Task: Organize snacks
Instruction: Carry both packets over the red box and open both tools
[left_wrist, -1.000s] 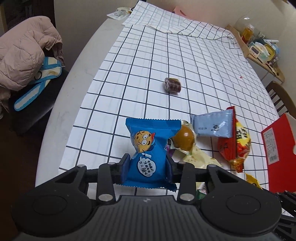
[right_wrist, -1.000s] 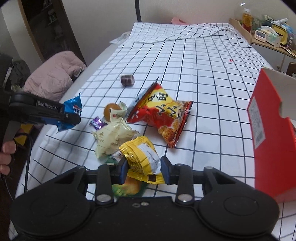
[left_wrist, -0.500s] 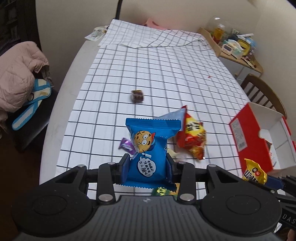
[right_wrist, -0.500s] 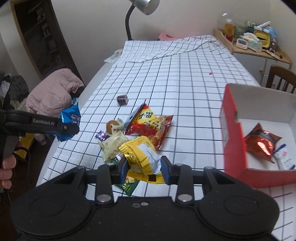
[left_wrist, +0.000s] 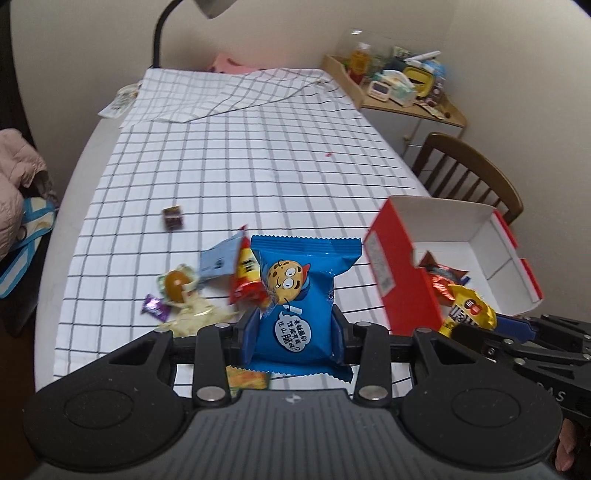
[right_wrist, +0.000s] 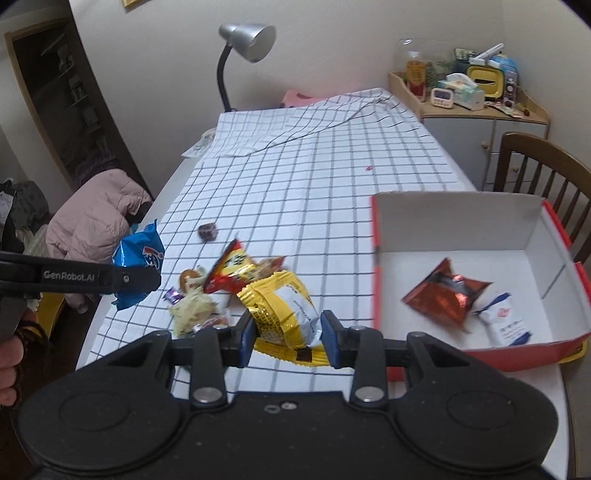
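My left gripper (left_wrist: 293, 332) is shut on a blue cookie packet (left_wrist: 299, 295) and holds it above the table. The same packet shows at the left of the right wrist view (right_wrist: 138, 266). My right gripper (right_wrist: 288, 332) is shut on a yellow snack packet (right_wrist: 284, 306), which also shows in the left wrist view (left_wrist: 467, 310) at the near corner of the red box. The red box (right_wrist: 376, 266) with a white inside holds a red foil packet (right_wrist: 447, 291) and a white sachet (right_wrist: 506, 323). A red chip bag (right_wrist: 236, 267) lies among the loose snacks.
Loose snacks lie on the checked cloth: a brown candy (left_wrist: 173, 218), a round brown sweet (left_wrist: 176, 282), a purple candy (left_wrist: 155, 306), a pale packet (left_wrist: 199, 314). A wooden chair (right_wrist: 546, 177) stands behind the box. A lamp (right_wrist: 243, 40) stands at the table's far end.
Both grippers have risen and swung right with their packets. The red box, only partly in view before, now shows its open inside. The yellow packet has come to the box's near corner.
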